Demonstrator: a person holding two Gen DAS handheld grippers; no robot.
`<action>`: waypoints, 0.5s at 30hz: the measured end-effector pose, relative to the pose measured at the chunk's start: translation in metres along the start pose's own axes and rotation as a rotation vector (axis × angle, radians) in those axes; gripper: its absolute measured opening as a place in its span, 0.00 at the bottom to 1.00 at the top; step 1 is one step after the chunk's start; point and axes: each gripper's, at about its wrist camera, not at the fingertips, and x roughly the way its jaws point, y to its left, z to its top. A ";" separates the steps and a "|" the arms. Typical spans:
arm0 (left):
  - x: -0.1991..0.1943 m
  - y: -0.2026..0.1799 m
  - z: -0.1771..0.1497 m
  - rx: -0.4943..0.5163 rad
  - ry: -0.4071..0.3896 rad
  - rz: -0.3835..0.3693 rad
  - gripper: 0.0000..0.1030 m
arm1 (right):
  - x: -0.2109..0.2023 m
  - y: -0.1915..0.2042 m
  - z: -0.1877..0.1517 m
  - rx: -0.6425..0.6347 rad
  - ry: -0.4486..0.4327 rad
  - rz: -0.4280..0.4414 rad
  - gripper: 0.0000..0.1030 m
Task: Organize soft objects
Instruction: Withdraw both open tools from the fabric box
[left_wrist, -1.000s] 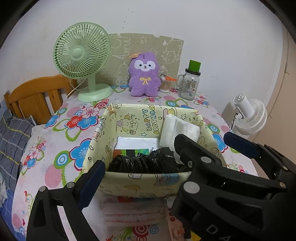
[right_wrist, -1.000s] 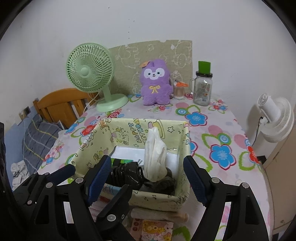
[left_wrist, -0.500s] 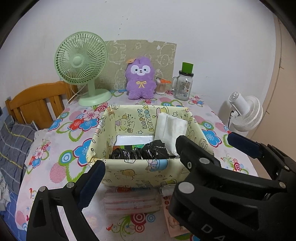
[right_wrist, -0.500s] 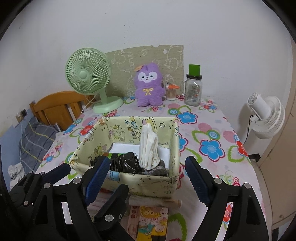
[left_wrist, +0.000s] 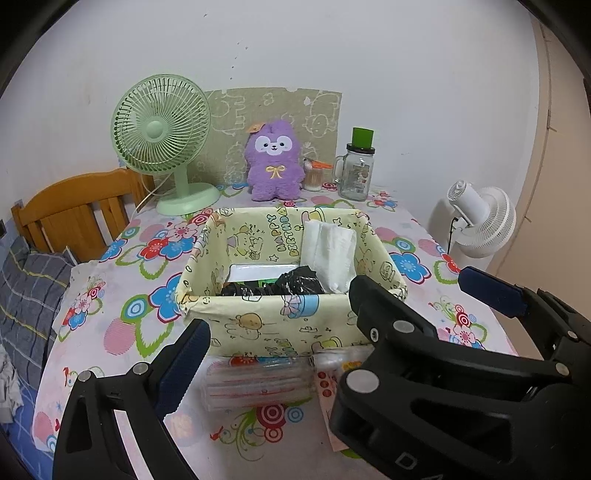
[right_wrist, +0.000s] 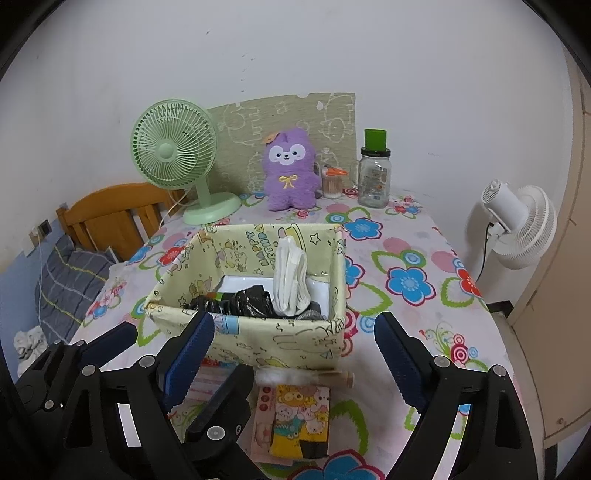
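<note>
Both tongs stand released and empty, hovering short of the near edge of the surface (right_wrist: 424, 236): the left tongs (left_wrist: 280, 343) and the right tongs (right_wrist: 295, 343) each show fingers spread wide with nothing between them.

The fabric storage box (right_wrist: 295, 339) sits mid-surface. Inside it, a folded white cloth (right_wrist: 290, 277) stands upright against the right wall, with a crumpled black bag (right_wrist: 240, 301) beside it. Outside the box, touching or just beside its front wall, lie a cotton roll (right_wrist: 295, 376), a clear packet (left_wrist: 255, 384) and a cartoon-printed pack (right_wrist: 295, 421).

Judgement: the items in front remain to be stowed. Risks noted:
- The box walls are soft; a finger pressing on the rim would likely buckle it and topple the upright cloth.
- The two tongs overlap in each view; reaching together for neighbouring items invites a collision.
- The clear packet looks slippery and flat; a shallow pinch may slide off.
</note>
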 end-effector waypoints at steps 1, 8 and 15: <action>-0.001 -0.001 -0.001 0.001 -0.001 0.000 0.95 | -0.001 0.000 -0.002 0.000 0.002 -0.001 0.88; -0.005 -0.003 -0.009 0.004 0.000 -0.003 0.95 | -0.006 0.000 -0.011 0.002 0.016 -0.005 0.88; -0.011 -0.004 -0.017 0.009 -0.007 -0.006 0.95 | -0.013 0.001 -0.018 0.001 0.004 -0.003 0.88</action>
